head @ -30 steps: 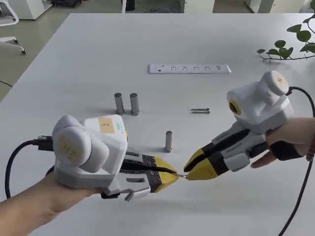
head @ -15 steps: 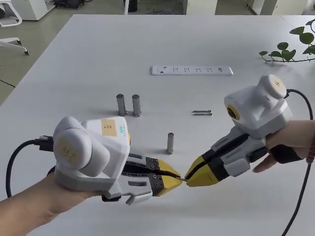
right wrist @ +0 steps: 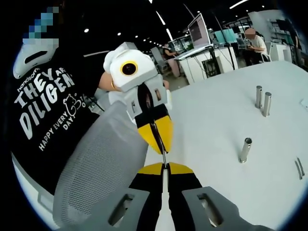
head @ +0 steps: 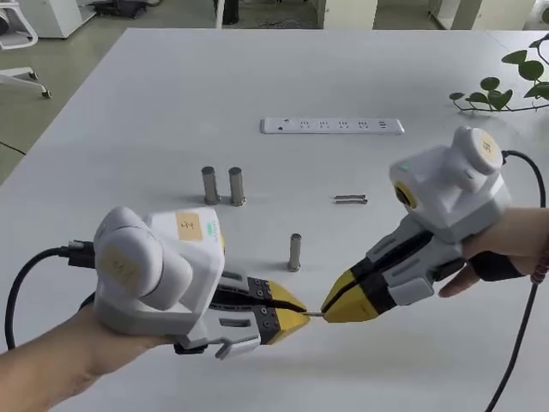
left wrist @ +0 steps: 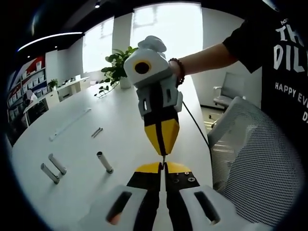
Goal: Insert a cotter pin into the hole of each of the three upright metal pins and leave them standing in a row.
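Left gripper [head: 296,317] sits low at near left. The left hand [head: 73,356] cradles its body from below, snout pointing right, roughly level. Right gripper [head: 331,309] comes in from the right, angled down and leftward, with the right hand [head: 506,245] wrapped behind it. The tips meet nose to nose above the white table [head: 154,94].

Both claws are pinched together, each on one end of a thin cotter pin [head: 316,314] bridging the small gap.

One upright metal pin [head: 295,251] stands just beyond the tips. A pair of upright pins [head: 236,185] stands farther off to the left, close side by side. Spare cotter pins [head: 350,200] lie flat to the right of that pair.

Yellow stickers on both grippers carry marks too small to read. The shirt [right wrist: 45,110] print reads "HAPPY EVERY", and above it part of "DILIGEN".
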Action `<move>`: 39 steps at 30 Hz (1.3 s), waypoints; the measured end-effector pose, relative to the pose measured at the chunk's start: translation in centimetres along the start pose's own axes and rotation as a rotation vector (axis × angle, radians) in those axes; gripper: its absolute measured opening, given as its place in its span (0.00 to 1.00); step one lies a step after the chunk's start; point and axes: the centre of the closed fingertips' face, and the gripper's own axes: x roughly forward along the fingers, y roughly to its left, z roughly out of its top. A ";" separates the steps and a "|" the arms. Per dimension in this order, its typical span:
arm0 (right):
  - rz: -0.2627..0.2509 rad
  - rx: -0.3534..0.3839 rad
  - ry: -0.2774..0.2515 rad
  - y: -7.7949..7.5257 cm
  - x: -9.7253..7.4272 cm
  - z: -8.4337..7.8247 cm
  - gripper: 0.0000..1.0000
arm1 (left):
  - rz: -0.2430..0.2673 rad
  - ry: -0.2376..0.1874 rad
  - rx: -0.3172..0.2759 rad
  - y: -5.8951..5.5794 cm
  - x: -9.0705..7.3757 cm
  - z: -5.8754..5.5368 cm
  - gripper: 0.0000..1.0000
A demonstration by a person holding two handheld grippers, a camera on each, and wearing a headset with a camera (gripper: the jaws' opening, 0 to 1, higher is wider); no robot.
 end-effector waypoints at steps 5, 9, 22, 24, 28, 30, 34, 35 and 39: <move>-0.020 -0.033 0.017 -0.2 0.0 0.1 0.00 | 0.012 0.001 -0.008 0.3 0.1 -0.1 0.01; -0.037 -0.048 0.021 -0.4 -0.1 0.2 0.00 | 0.026 -0.005 -0.015 0.6 0.1 -0.2 0.01; -0.151 -0.086 0.027 -2.7 -1.1 0.3 0.00 | 0.164 0.013 -0.097 3.6 0.5 -1.7 0.20; -0.166 -0.088 0.024 -3.1 -1.4 0.3 0.00 | 0.205 0.006 -0.117 4.4 0.5 -1.8 0.21; -0.206 -0.086 0.023 -4.0 -1.9 0.1 0.00 | 0.277 -0.013 -0.107 6.1 0.5 -1.7 0.22; -0.221 -0.083 0.025 -4.5 -2.2 -0.1 0.00 | 0.302 -0.029 -0.123 6.7 0.7 -1.6 0.22; -0.267 -0.073 0.013 -5.6 -2.8 0.0 0.00 | 0.354 -0.030 -0.136 7.8 1.1 -1.7 0.21; -0.269 -0.070 0.011 -5.7 -2.9 -0.1 0.00 | 0.372 -0.025 -0.142 8.1 1.1 -1.9 0.21; -0.306 -0.060 0.002 -6.9 -3.3 -0.1 0.00 | 0.418 -0.034 -0.195 9.0 1.6 -2.4 0.20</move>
